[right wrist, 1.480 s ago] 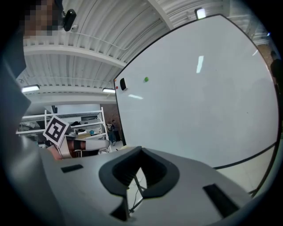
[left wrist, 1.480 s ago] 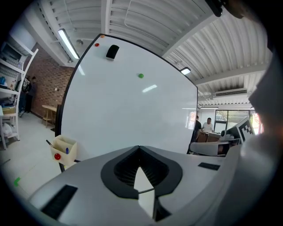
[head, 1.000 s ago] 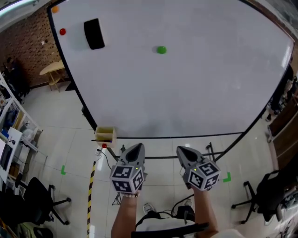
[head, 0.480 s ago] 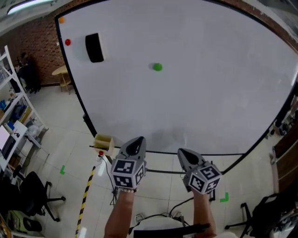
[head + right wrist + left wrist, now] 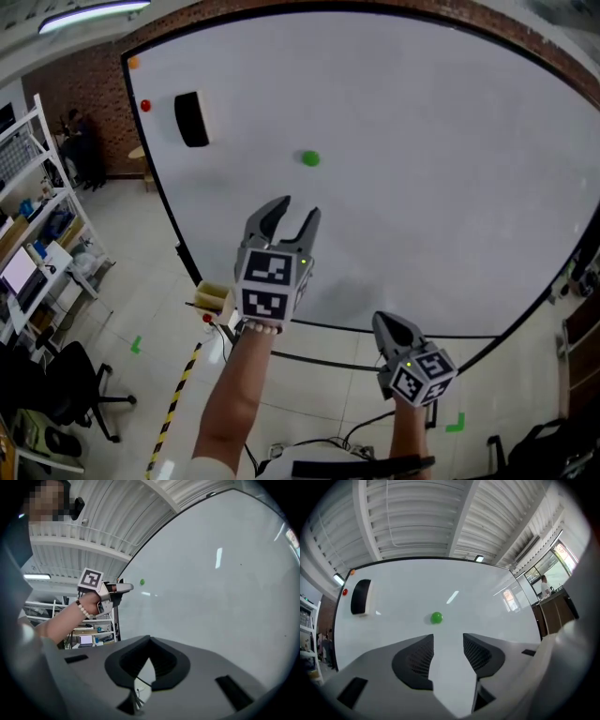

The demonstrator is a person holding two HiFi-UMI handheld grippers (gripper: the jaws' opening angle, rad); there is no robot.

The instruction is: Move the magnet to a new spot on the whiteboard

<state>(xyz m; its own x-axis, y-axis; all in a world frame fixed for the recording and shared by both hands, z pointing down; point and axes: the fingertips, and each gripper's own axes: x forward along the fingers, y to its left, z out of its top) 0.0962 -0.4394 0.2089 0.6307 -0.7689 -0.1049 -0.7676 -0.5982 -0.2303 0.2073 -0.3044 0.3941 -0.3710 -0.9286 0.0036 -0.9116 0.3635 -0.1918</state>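
Jaws of your left gripper (image 5: 295, 211) have just been opening and stand apart, empty, with bare whiteboard (image 5: 441, 187) between them and the green magnet (image 5: 310, 158) left of centre. Your right gripper (image 5: 385, 322) hangs near the bottom edge, jaws clenched on nothing. A black eraser (image 5: 191, 119), red magnet (image 5: 145, 105) and orange magnet (image 5: 133, 63) crowd the top left corner; your left cube (image 5: 267, 289) shows black-and-white square markers.

Whiteboard (image 5: 450, 187) cut off at right picture edge, red dot (image 5: 145, 105) too small to identify
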